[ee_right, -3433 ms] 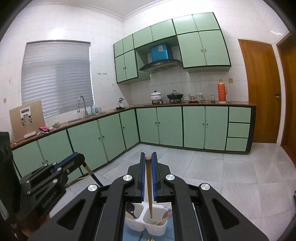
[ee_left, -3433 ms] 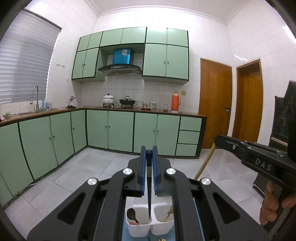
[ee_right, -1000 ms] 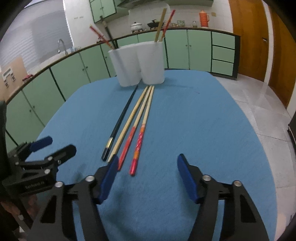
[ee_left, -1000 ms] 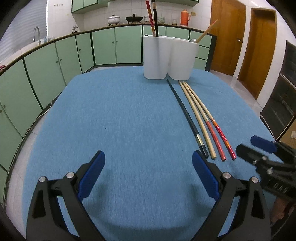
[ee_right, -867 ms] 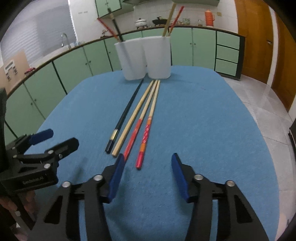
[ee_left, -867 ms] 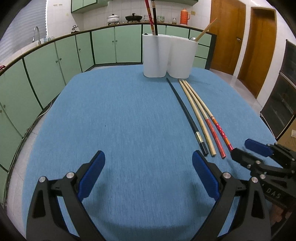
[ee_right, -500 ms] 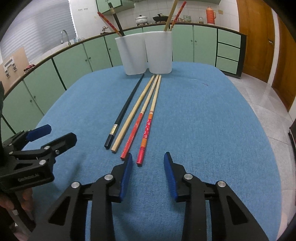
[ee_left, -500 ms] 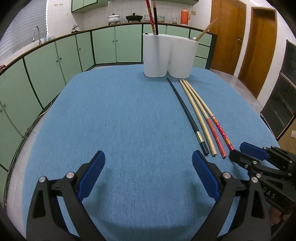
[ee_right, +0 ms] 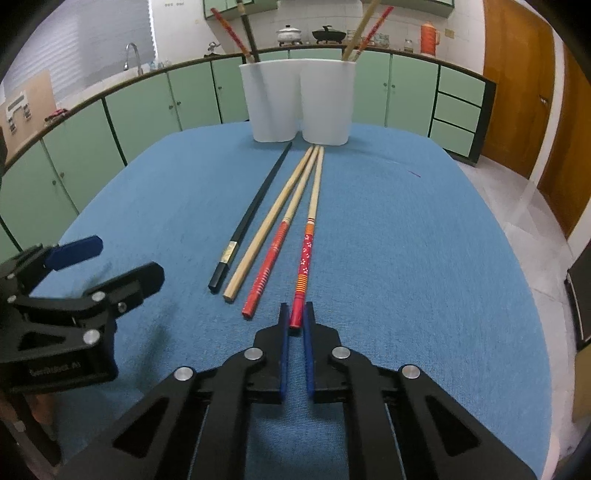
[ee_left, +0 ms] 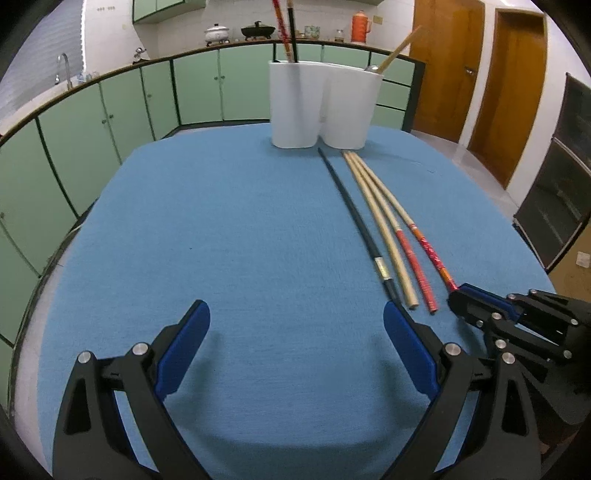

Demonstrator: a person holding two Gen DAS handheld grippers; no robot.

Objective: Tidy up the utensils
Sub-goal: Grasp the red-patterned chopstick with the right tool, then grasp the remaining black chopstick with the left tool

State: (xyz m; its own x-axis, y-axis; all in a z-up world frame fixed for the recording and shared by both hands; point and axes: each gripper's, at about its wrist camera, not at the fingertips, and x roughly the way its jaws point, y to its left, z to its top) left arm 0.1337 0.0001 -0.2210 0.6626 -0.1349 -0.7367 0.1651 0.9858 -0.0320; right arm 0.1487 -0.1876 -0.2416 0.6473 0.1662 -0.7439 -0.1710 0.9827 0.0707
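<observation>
Lying side by side on the blue cloth (ee_right: 406, 240) are four chopsticks, their thin tips pointing at the white holder (ee_right: 299, 103) at the far end. From left to right in the right wrist view they are a black stick (ee_right: 255, 214), a plain stick (ee_right: 273, 218), a red-ended stick (ee_right: 275, 251) and a flowered stick (ee_right: 306, 247) with a red and orange handle. The flowered stick's thick end sits between the pads of the right gripper (ee_right: 295, 325), whose jaws have just been closing and now pinch it, with the stick still flat on the cloth. In the left wrist view that gripper (ee_left: 456, 295) meets the same stick's end (ee_left: 432, 258) from the right.

The left gripper (ee_left: 295, 325) hovers over bare cloth with its jaws spread wide and nothing between them; its right finger (ee_left: 406, 347) is just beside the black stick's (ee_left: 365, 236) butt end. In the right wrist view it (ee_right: 118, 258) stands left of the row, apart from the sticks.

The holder has two compartments. A red and a black chopstick (ee_right: 240, 33) lean in the left one, and a plain and a red one (ee_right: 365, 29) lean in the right.
</observation>
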